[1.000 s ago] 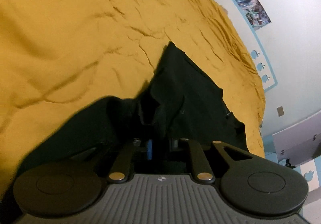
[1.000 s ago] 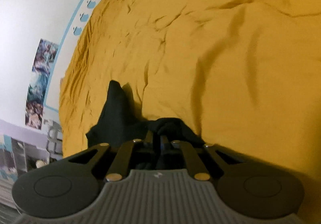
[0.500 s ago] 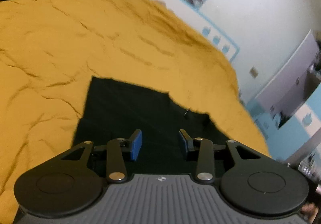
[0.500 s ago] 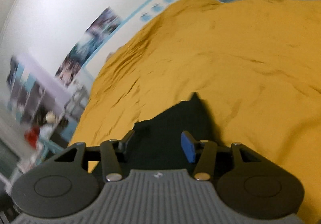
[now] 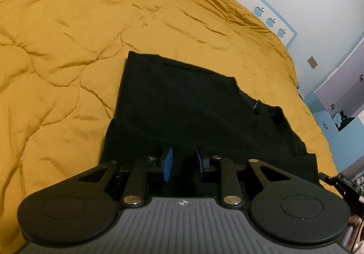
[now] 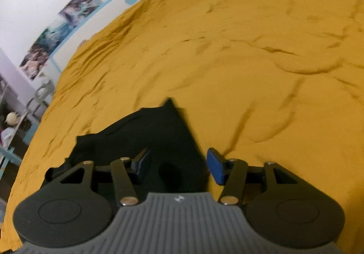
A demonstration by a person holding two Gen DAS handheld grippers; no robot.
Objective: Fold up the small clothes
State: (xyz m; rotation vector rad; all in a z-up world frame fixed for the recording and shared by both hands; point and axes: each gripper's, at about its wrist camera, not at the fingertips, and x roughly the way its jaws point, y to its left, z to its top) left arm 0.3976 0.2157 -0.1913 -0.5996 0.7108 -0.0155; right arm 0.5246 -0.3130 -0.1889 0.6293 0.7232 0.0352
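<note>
Now the left gripper (image 5: 182, 164) hangs over the near edge of the black garment (image 5: 193, 104), jaws closing on nothing, with the cloth lying flat on the yellow quilt (image 5: 68, 49). Further right, the right gripper (image 6: 178, 166) stands half open and empty above the garment's right edge. A fold looks just laid, so the next move probably calls for gripping an edge again.

A bed covered by a mustard-yellow quilt (image 5: 95, 33) fills both views — creased and stitched in broad curves. One dark garment (image 5: 191, 104) lies flat on the quilt, at about six o'clock in the left wrist view. In the right wrist view the same garment (image 6: 150, 133) sits toward seven o'clock — one pointed corner aimed at twelve o'clock.
</note>
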